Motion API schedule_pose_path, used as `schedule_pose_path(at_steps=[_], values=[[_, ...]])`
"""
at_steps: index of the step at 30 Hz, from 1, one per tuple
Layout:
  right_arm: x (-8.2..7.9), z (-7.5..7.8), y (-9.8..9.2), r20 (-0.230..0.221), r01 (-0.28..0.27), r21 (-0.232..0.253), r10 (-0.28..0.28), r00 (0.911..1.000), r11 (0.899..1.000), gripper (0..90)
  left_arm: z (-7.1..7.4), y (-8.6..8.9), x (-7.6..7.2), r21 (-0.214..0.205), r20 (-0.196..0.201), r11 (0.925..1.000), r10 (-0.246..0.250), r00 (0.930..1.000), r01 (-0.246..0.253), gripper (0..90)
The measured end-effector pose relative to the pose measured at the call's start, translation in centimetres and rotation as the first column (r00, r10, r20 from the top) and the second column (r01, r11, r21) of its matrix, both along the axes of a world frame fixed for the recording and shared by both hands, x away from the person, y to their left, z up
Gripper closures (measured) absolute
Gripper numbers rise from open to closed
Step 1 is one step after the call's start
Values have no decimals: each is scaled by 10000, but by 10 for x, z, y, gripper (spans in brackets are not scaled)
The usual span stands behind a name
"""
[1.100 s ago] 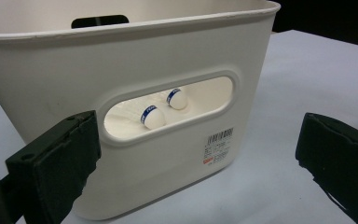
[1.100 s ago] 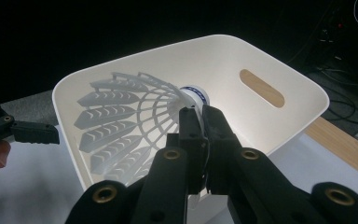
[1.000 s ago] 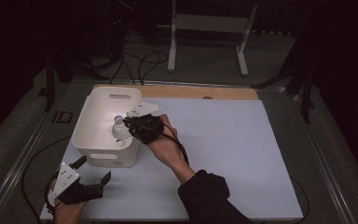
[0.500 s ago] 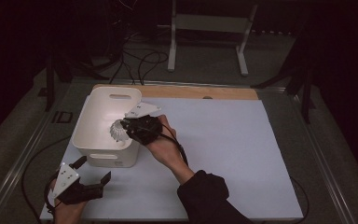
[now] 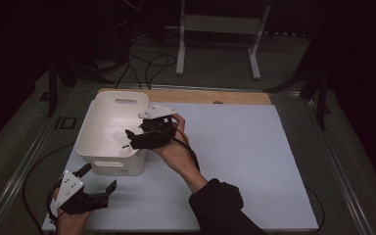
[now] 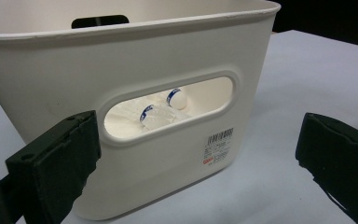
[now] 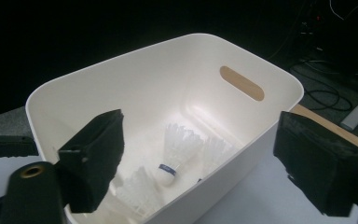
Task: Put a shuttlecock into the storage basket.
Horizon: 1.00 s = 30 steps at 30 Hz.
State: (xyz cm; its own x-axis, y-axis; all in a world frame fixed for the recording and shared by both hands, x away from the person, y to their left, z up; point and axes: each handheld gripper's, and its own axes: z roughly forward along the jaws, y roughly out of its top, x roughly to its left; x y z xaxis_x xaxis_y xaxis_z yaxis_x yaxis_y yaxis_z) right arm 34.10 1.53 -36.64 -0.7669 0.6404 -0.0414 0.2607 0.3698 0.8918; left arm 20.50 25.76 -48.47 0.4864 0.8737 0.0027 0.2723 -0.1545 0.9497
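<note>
A white plastic bin stands on the left of the table mat. Over its right rim my right gripper points down into it; its jaws have just been opening and stand open with nothing between them. In the right gripper view white shuttlecocks with blue bands lie on the bin floor under the jaws. My left gripper rests open at the mat's near left corner, in front of the bin. Its view faces the bin wall, with two shuttlecock corks visible through the handle slot.
A pale mat covers the table, bare to the right of the bin. A wooden strip runs along the far edge. Beyond it a white stand and cables sit on the dark floor.
The right gripper held a white shuttlecock over the bin a second ago; its jaws have opened and the shuttlecock has left them. Both hands stayed where they were.
</note>
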Motion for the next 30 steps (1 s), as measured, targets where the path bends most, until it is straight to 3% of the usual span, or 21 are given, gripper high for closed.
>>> schedule_pose_path(at_steps=[16, 22, 23, 30], values=[[4, -5, -8, -158, 266, -181, -268, 9995, 9995, 98, 0, 0, 0, 21, -21, 10000, -12, 10000, 12, 7], [6, -6, -11, -167, 346, -105, -348, 9993, 9993, 91, 0, 0, 0, 25, -16, 10000, -13, 10000, 13, 8], [8, -6, -15, -406, 336, 154, -329, 9986, 9993, 90, 0, 0, 0, 26, -15, 10000, -18, 10000, 18, 7], [12, -10, -22, -502, 519, 188, -509, 9974, 9985, 90, 0, 0, 0, 3, -3, 10000, 4, 10000, -4, 7]])
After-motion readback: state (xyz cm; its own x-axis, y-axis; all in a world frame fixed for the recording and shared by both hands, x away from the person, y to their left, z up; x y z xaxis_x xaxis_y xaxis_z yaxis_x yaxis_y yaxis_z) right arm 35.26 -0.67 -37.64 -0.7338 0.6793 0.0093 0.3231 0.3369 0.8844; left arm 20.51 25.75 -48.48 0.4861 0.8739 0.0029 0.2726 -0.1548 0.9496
